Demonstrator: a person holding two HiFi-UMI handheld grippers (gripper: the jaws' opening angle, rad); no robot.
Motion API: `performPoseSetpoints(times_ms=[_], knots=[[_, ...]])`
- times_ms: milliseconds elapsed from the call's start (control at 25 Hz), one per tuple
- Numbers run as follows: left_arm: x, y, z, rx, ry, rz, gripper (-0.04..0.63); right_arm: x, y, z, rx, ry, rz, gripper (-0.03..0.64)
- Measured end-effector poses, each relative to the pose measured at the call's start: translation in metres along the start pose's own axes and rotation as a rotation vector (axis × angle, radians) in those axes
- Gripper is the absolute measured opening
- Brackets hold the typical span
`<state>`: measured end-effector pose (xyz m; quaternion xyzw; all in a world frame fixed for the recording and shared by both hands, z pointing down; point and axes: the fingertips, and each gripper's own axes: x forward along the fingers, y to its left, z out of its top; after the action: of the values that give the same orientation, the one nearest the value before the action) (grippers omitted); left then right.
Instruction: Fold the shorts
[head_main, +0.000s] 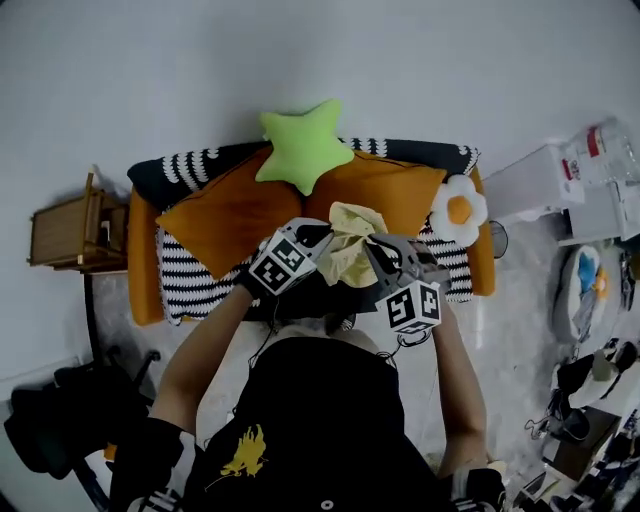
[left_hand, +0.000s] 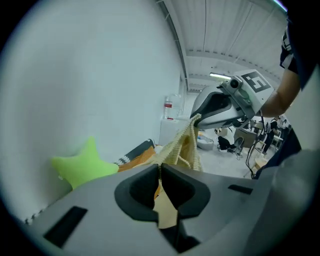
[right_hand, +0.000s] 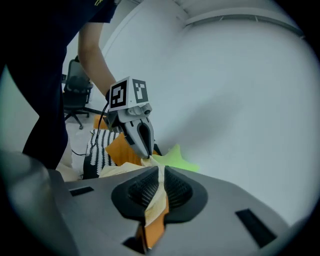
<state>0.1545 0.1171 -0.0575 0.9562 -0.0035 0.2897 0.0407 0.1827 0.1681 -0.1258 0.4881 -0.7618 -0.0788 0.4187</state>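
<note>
Pale yellow shorts (head_main: 350, 243) hang bunched in the air between both grippers, above the orange sofa (head_main: 230, 215). My left gripper (head_main: 322, 236) is shut on one edge of the cloth; in the left gripper view the fabric (left_hand: 183, 146) is pinched between the closed jaws (left_hand: 160, 174) and stretches across to the right gripper (left_hand: 220, 107). My right gripper (head_main: 377, 246) is shut on another edge; in the right gripper view the cloth (right_hand: 120, 170) runs from its closed jaws (right_hand: 161, 176) toward the left gripper (right_hand: 138, 131). The two grippers stand close together.
A green star pillow (head_main: 303, 146) and an egg-shaped pillow (head_main: 459, 210) lie on the sofa with black-and-white striped blankets (head_main: 190, 280). A wooden side table (head_main: 68, 232) stands at the left. White boxes (head_main: 560, 180) and clutter sit on the floor at the right.
</note>
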Motion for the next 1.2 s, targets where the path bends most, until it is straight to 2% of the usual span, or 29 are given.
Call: performPoseSetpoints(times_ms=[160, 280, 440, 560, 640, 760, 840, 960, 1120, 1200], knots=[[0.003, 0.000, 0.032, 0.014, 0.049, -0.033, 0.025, -0.010, -0.011, -0.022, 0.049, 0.003, -0.044, 0.049], [0.002, 0.002, 0.071, 0.012, 0.074, -0.052, 0.023, -0.010, -0.019, -0.043, 0.140, -0.006, -0.083, 0.051], [0.010, -0.001, 0.109, 0.059, 0.149, -0.029, 0.023, -0.007, -0.033, -0.061, 0.289, -0.047, -0.144, 0.053], [0.013, 0.002, 0.128, 0.056, 0.166, -0.013, 0.023, -0.004, -0.035, -0.074, 0.347, -0.036, -0.185, 0.093], [0.012, 0.007, 0.134, 0.035, 0.168, -0.010, 0.023, -0.006, -0.036, -0.087, 0.402, -0.026, -0.211, 0.066], [0.011, 0.016, 0.142, 0.027, 0.163, 0.000, 0.023, -0.011, -0.034, -0.114, 0.529, -0.001, -0.222, 0.066], [0.009, 0.018, 0.144, 0.016, 0.162, 0.005, 0.023, -0.011, -0.025, -0.129, 0.625, 0.021, -0.222, 0.085], [0.006, 0.018, 0.151, -0.023, 0.133, 0.004, 0.023, 0.001, -0.007, -0.129, 0.768, 0.027, -0.223, 0.116], [0.005, 0.012, 0.160, -0.039, 0.090, 0.013, 0.023, 0.039, 0.013, -0.126, 0.853, 0.045, -0.228, 0.133], [0.003, 0.008, 0.164, -0.042, 0.081, 0.015, 0.023, 0.056, 0.018, -0.137, 0.882, 0.107, -0.251, 0.144]])
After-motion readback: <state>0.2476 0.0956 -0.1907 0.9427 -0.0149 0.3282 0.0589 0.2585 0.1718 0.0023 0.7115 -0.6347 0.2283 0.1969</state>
